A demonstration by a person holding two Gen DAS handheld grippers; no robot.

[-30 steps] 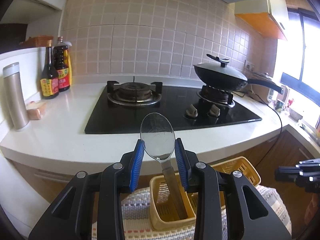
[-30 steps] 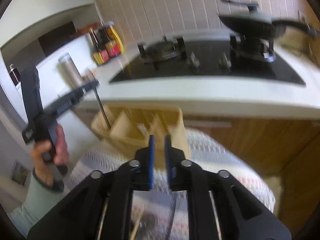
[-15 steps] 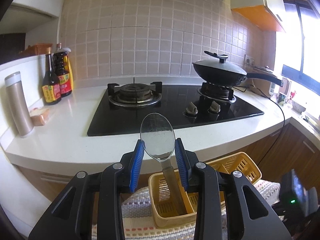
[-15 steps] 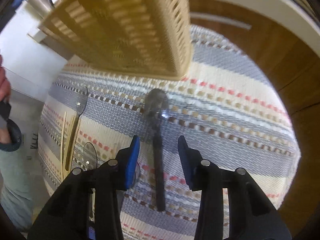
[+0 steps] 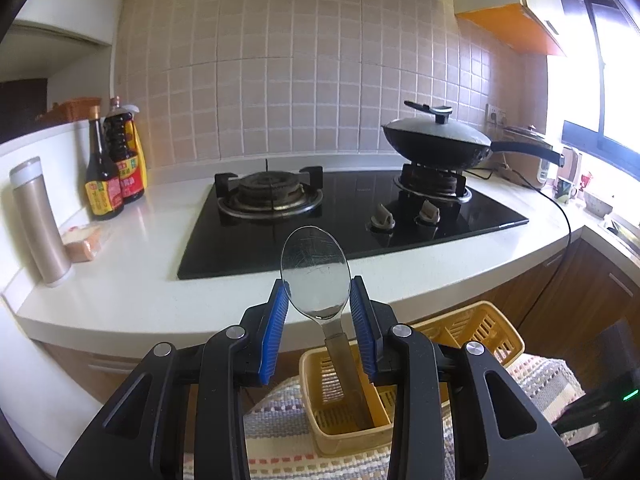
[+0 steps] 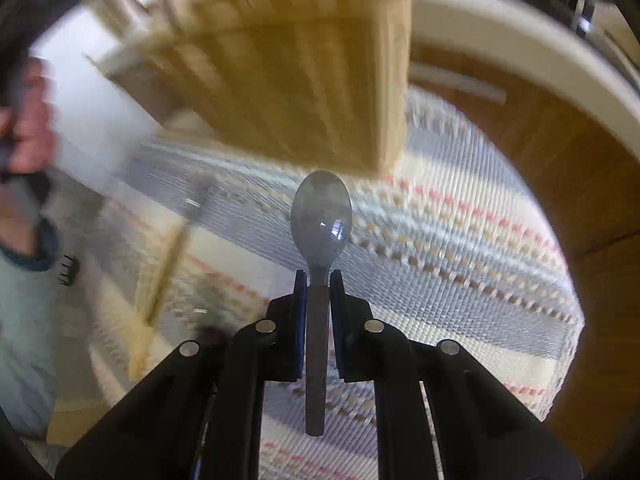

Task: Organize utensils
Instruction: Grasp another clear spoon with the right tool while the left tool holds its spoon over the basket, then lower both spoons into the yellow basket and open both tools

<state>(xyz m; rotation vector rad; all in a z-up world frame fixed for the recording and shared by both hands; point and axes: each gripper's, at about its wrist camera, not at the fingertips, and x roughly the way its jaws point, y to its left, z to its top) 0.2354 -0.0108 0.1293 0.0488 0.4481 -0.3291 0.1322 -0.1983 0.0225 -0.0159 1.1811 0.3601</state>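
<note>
The left gripper (image 5: pixel 320 316) clamps a spoon (image 5: pixel 315 272) above the yellow caddy (image 5: pixel 496 334). The right gripper (image 6: pixel 318 280) is closing on a second spoon (image 6: pixel 321 216) — next, lift it clear.

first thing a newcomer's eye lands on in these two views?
Each view is dominated by a spoon between blue-padded tongs. The left tongs hold a spoon by its bowl, handle hanging into the yellow basket below the stove counter. The right tongs are closing on a second spoon at its neck, over the striped cloth.

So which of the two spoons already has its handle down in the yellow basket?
The left gripper's spoon: its handle dips into the basket; the other spoon is over the mat.
</note>
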